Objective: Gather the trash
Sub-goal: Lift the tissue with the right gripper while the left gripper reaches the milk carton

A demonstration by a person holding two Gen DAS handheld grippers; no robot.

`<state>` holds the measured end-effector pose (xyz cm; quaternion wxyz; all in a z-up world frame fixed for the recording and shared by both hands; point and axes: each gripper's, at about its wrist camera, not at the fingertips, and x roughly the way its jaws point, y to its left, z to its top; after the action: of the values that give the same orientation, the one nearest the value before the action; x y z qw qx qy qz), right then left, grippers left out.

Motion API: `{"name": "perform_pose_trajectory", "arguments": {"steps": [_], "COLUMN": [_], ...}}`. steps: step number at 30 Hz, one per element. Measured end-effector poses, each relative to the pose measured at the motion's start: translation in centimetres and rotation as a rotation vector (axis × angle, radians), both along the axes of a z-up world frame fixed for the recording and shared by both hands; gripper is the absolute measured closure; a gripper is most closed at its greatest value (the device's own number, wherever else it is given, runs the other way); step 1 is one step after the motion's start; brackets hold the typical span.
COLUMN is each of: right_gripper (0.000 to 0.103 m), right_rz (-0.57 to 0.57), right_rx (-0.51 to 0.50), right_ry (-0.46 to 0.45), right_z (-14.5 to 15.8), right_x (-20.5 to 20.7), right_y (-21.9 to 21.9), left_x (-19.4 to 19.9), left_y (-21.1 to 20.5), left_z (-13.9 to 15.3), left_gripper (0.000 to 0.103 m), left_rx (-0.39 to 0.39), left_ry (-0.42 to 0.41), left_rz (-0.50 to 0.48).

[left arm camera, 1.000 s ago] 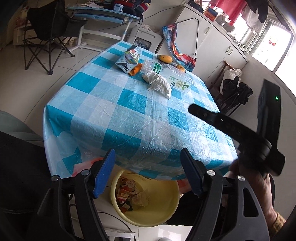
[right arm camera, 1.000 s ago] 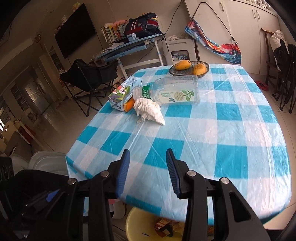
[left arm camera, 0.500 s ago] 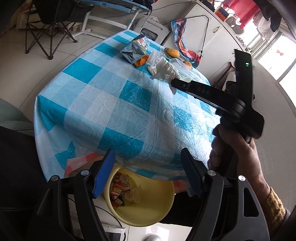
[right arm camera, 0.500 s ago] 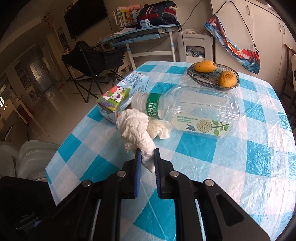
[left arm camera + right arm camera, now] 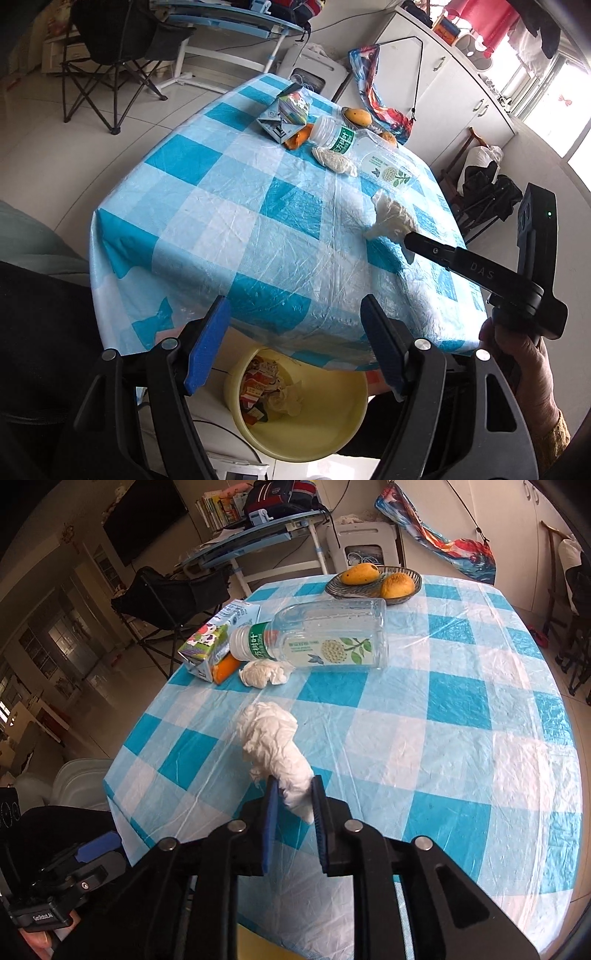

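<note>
Blue-and-white checked tablecloth (image 5: 461, 701) fills both views, spread over a table in a cluttered room. Right gripper (image 5: 293, 801) has its blue pads pinching a crumpled white tissue wad (image 5: 275, 742) by its lower end, and the wad sticks up and forward over the cloth; from the left wrist view it shows as a white lump (image 5: 391, 218) at the tip of the right gripper's black arm, above the table's right half. Left gripper (image 5: 295, 345) hangs beyond the near table edge, fingers spread wide with nothing between them, right over a yellow bin (image 5: 325, 439) on the floor that already has wrappers and paper inside. Farther back on the cloth lie a smaller tissue ball (image 5: 264, 672), touching a clear plastic bottle (image 5: 325, 637) on its side, a milk carton (image 5: 218, 638) beside it, and a fruit dish (image 5: 373, 581) behind.
</note>
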<state>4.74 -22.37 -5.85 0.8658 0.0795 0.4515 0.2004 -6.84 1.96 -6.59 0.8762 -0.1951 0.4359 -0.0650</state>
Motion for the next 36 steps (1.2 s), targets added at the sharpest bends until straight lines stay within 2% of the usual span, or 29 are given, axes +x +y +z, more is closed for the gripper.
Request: {"name": "perform_pose_trajectory", "arguments": {"steps": [2,6,12,19,25,27,31,36], "right_gripper": [0.066,0.065,0.065,0.065,0.065,0.065,0.065,0.065], "right_rz": [-0.004,0.007,0.011,0.008,0.020,0.017,0.008,0.012], "right_rx": [0.015,0.027,0.028,0.027,0.023,0.026,0.047,0.055], "right_ry": [-0.020,-0.024,-0.030,-0.005,0.007,0.009,0.021,0.023], "right_z": [0.3,0.0,-0.3,-1.2,-1.7,-1.6,-1.7,-1.7], "right_x": [0.1,0.4,0.5,1.3,2.2,2.6,3.2,3.5], "right_y": [0.1,0.6,0.6,0.3,0.4,0.3,0.0,-0.2], "left_x": [0.5,2.6,8.8,15.1,16.6,16.9,18.0,19.0], "left_y": [0.2,0.3,-0.2,-0.9,-2.4,-3.1,-3.2,-1.0], "left_z": [0.8,3.2,5.6,4.3,2.2,1.1,0.1,0.1], "left_gripper": [0.033,0.033,0.033,0.033,0.033,0.036,0.047,0.047], "left_rx": [0.006,0.027,0.107,0.186,0.248,0.240,0.170,0.114], "left_ry": [-0.017,-0.070,-0.140,-0.097,-0.033,-0.007,0.022,0.007], "left_rz": [0.015,0.035,0.044,0.032,-0.004,-0.044,-0.074,0.049]}}
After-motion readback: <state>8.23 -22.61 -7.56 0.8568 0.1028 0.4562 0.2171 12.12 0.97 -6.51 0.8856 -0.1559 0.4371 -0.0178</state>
